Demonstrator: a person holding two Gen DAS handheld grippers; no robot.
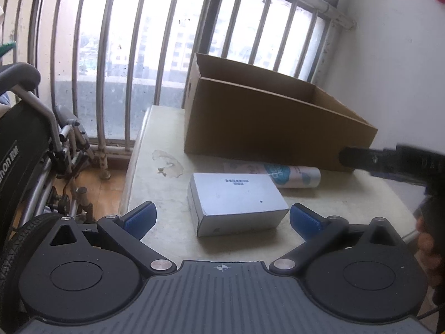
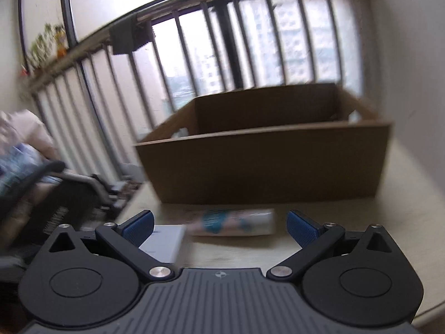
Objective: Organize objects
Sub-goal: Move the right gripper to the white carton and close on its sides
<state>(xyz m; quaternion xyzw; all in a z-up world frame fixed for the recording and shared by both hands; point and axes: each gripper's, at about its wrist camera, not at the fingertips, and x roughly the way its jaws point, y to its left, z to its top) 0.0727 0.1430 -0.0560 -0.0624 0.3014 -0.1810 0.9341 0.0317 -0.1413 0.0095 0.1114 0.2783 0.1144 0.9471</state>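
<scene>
We are looking at a small grey-white carton (image 1: 236, 204) lying flat on the pale tabletop (image 1: 155, 172), its lid carrying a short line of dark print too small to read and one dark dot near a corner. Its edges are crisp and its near side is falling into shadow. Just behind it, a white tube (image 1: 289, 176) with teal markings is lying on its side, close along the foot of an open brown cardboard box (image 1: 267, 128) whose flaps are standing up and whose inside is showing bare in the left wrist view.

We are holding the left gripper (image 1: 222, 218) low over the table with its blue-padded fingers spread wide, the carton sitting just ahead of the gap and touching neither pad. The right gripper (image 2: 221, 225) is likewise splayed and holding nothing; its view is blurred, with the tube ahead between its fingers and the carton off to its left.

A folded wheelchair (image 1: 33, 150) is standing beside the table, before a barred window (image 1: 125, 41).
</scene>
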